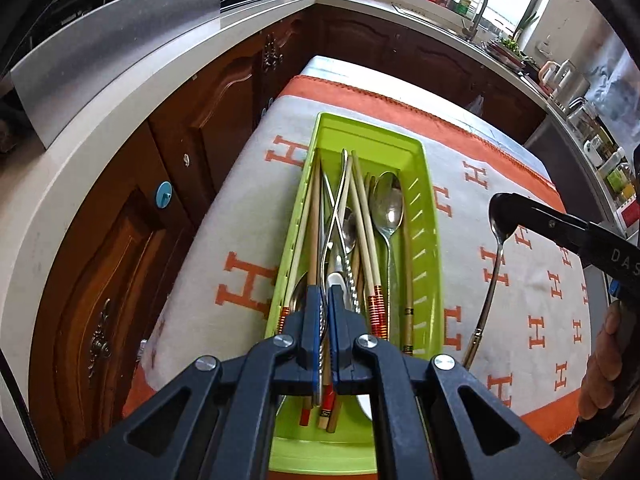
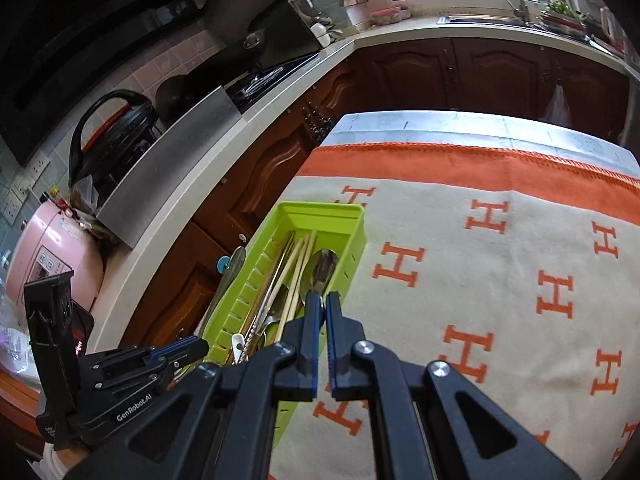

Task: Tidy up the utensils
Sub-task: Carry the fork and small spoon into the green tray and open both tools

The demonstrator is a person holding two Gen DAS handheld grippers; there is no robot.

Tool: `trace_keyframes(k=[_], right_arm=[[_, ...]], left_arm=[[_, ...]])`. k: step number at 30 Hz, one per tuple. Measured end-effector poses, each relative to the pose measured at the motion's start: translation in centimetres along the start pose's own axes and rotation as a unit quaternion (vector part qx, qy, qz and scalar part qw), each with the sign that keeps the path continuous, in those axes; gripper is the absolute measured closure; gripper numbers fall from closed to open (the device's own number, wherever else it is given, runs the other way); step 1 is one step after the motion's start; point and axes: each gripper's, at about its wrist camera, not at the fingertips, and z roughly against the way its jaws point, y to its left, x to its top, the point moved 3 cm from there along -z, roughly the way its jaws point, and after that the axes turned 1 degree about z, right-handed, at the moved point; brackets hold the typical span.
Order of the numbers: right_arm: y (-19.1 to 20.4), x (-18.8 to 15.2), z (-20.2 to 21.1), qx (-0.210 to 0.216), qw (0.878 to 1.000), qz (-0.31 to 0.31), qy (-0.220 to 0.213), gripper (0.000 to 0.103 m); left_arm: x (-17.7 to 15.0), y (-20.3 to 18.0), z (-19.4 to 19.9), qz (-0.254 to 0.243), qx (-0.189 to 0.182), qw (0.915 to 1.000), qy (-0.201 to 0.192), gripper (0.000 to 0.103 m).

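The left tool (image 1: 328, 300) is clenched on a slim metal utensil (image 2: 232, 272). In the left wrist view its shaft runs between the blue pads, and in the right wrist view its broad end sticks up beyond the fingertips, over the long left wall of the tray. This tool hangs above the near half of the green tray (image 1: 424, 216) and points steeply down into it.

The right tool (image 1: 500, 220) is also clenched. It grips a spoon (image 1: 490, 292) by the bowl, and the handle dangles straight down over the cloth, clear of the tray and to its right. A person's hand (image 1: 604, 360) wraps that tool's grip near the bench's right edge.

The tray lies lengthwise on the bench's left side, close to its left edge. It holds a mixed heap: wooden chopsticks (image 1: 362, 216), some with red-banded ends, a large steel spoon (image 1: 386, 204) along the right wall, and further metal pieces crossing one another.

The bench is covered by a pale blanket (image 2: 500, 280) with orange H letters and an orange border. Brown kitchen cabinets (image 1: 224, 92) stand beyond the left and far edges.
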Motion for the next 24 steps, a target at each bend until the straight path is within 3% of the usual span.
trace_keyframes(k=[7,19,21,24], right_arm=[[2.8,0.1,-3.8,-0.018,0.998,0.045,0.032,0.1],[2.4,-0.1,-6.2,-0.039,0.996,0.028,0.07,0.096],[2.4,-0.2,-5.7,-0.039,0.997,0.025,0.067,0.095],[2.4,-0.5,-5.0,-0.035,0.997,0.022,0.066,0.095]], left_arm=[[-1.3,0.3,-3.4,0.023,-0.037,0.9983,0.039,0.098],[0.0,-2.1,-5.3,0.006,-0.05,0.9983,0.03,0.097],[0.1,-2.4,-4.8,0.001,-0.046,0.9987,0.022,0.088],[0.4,-2.6,-3.6,-0.011,-0.038,0.9992,0.005,0.058]])
